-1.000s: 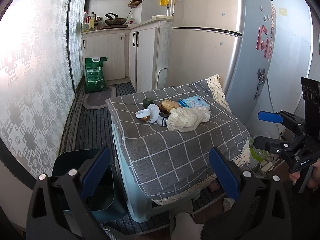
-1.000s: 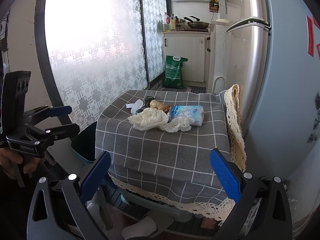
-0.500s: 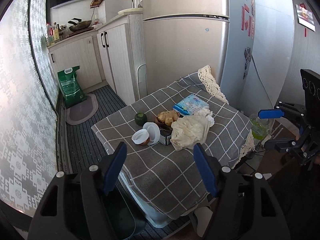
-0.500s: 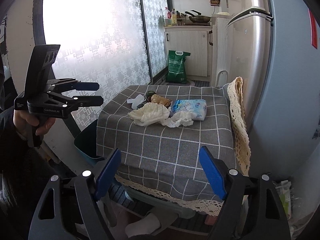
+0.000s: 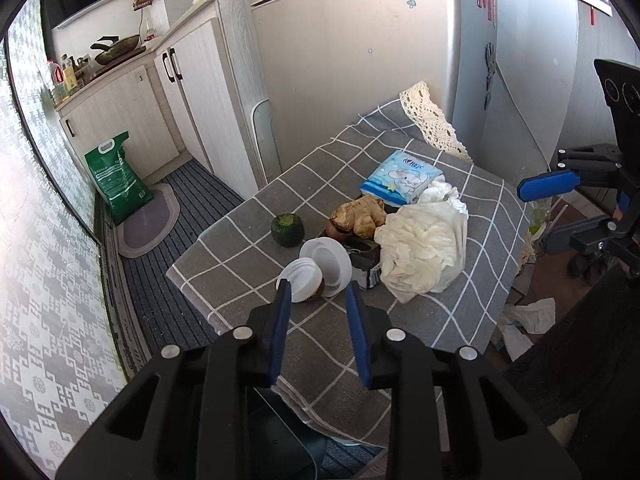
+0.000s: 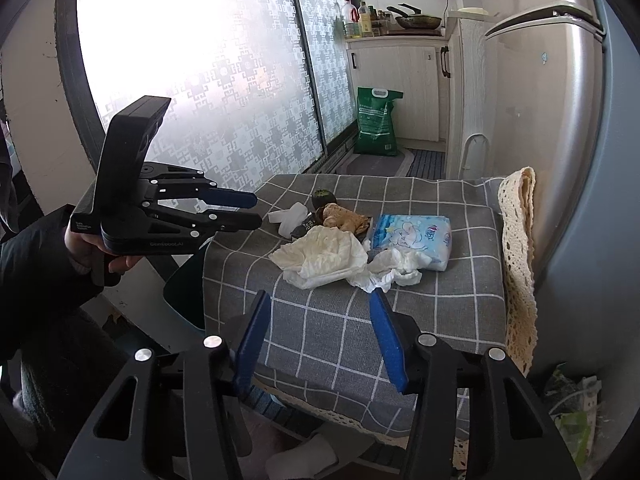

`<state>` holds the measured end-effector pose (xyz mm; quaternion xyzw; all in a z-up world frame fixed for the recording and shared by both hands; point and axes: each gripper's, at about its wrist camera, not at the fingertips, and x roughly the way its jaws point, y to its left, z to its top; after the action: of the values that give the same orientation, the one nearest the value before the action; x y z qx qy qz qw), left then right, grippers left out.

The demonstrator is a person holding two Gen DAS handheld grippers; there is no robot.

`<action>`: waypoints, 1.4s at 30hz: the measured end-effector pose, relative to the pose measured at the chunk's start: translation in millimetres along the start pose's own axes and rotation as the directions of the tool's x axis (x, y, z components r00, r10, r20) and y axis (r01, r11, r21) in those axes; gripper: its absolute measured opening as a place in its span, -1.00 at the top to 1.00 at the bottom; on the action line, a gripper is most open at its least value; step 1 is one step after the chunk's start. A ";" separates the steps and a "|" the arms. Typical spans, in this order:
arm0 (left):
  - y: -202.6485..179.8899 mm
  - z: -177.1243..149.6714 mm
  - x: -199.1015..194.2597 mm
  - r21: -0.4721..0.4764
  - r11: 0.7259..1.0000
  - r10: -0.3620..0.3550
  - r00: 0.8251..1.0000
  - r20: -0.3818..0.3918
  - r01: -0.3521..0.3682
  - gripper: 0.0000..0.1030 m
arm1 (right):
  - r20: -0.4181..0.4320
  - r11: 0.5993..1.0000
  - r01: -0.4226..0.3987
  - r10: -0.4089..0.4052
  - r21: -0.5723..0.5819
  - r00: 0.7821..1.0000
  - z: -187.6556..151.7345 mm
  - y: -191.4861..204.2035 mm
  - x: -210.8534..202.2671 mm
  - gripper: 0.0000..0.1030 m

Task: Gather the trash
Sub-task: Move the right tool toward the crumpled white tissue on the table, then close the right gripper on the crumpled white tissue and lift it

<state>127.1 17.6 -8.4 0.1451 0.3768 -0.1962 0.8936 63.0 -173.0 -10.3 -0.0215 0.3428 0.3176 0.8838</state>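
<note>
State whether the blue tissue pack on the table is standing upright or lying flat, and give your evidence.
Lying flat. The blue tissue pack rests on its broad side on the grey checked tablecloth, printed face up, beside crumpled white tissue.

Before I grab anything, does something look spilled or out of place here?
Yes: crumpled tissue lies on the floor beside the table, apart from the main trash heap on the checked cloth. The lace trim is bunched up against the fridge.
</note>
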 end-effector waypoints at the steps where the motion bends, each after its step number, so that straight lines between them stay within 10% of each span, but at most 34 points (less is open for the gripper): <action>1: 1.2 0.0 3.4 0.006 1.000 -0.010 1.000 -0.006 0.010 0.42 | -0.006 1.000 -0.002 0.002 0.003 1.000 1.9 -1.6 2.9 0.06; 21: 4.3 9.2 39.5 0.066 0.996 -0.051 0.994 -0.095 0.057 0.66 | -0.044 0.998 -0.056 0.057 0.035 0.997 27.2 -25.9 31.0 0.38; 42: 29.9 -0.6 2.4 -0.130 0.982 -0.131 0.990 0.059 0.138 0.81 | -0.156 0.975 0.089 -0.122 -0.206 0.980 29.1 27.5 76.0 0.39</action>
<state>142.0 43.6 -7.2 0.0542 0.3753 -0.2339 0.8952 107.2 -102.1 -30.3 -0.1542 0.3811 0.2995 0.8609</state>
